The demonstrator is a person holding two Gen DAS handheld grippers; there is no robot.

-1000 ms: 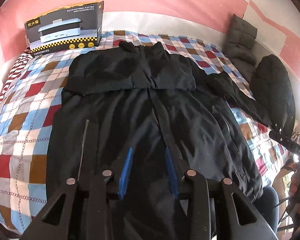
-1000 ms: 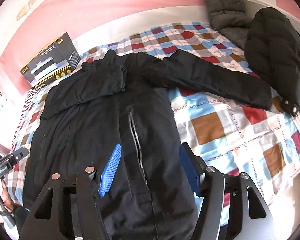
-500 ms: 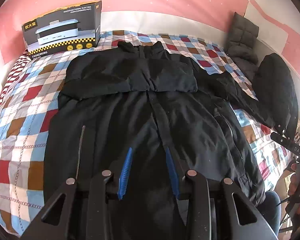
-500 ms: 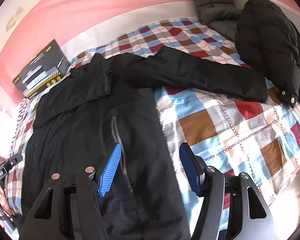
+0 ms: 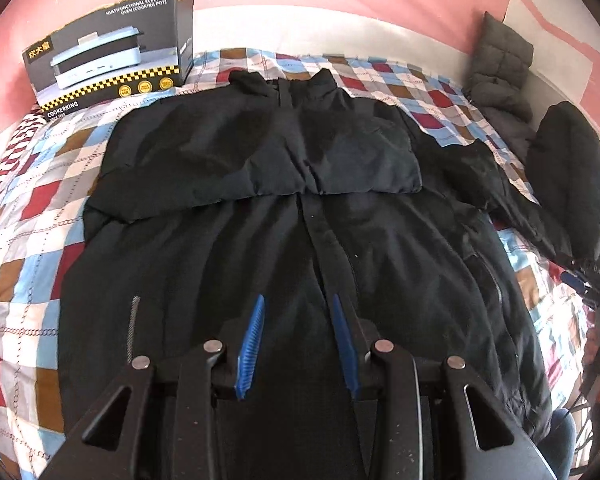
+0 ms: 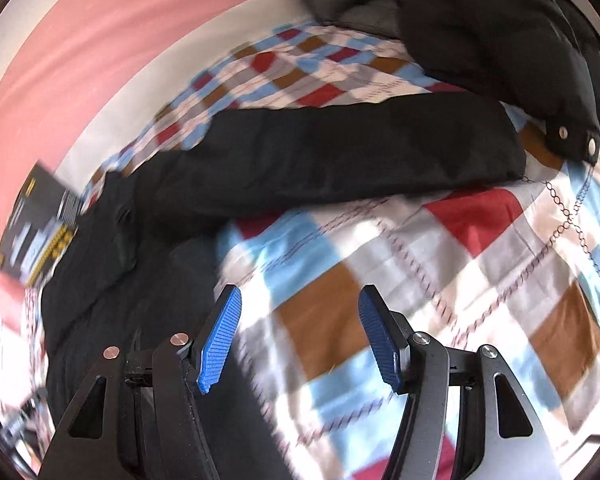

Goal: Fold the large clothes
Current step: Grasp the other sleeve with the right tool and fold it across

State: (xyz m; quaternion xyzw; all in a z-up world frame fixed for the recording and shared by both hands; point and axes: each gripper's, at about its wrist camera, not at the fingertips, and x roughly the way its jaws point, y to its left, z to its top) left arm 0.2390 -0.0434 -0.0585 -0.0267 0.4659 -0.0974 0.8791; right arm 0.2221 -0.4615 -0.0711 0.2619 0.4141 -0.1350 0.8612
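A large black jacket (image 5: 300,216) lies flat, front up, on a checked bedspread (image 5: 24,216). One sleeve is folded across its chest (image 5: 256,160). The other sleeve (image 6: 340,156) stretches out to the right over the bedspread (image 6: 480,264). My left gripper (image 5: 298,336) is open and empty above the jacket's lower front, over the zipper line. My right gripper (image 6: 298,332) is open and empty above the bedspread, beside the jacket's right edge (image 6: 180,280), with the outstretched sleeve ahead of it. The right gripper also shows at the right edge of the left wrist view (image 5: 592,288).
A black appliance box (image 5: 112,48) stands at the bed's far left against the pink wall. A grey quilted jacket (image 5: 500,68) and a black puffer jacket (image 5: 568,176) lie at the far right; the puffer (image 6: 512,40) lies just beyond the sleeve cuff.
My right gripper has swung right, off the jacket body toward the outstretched sleeve; its view is blurred. My left gripper has drifted slightly and stays open over the jacket.
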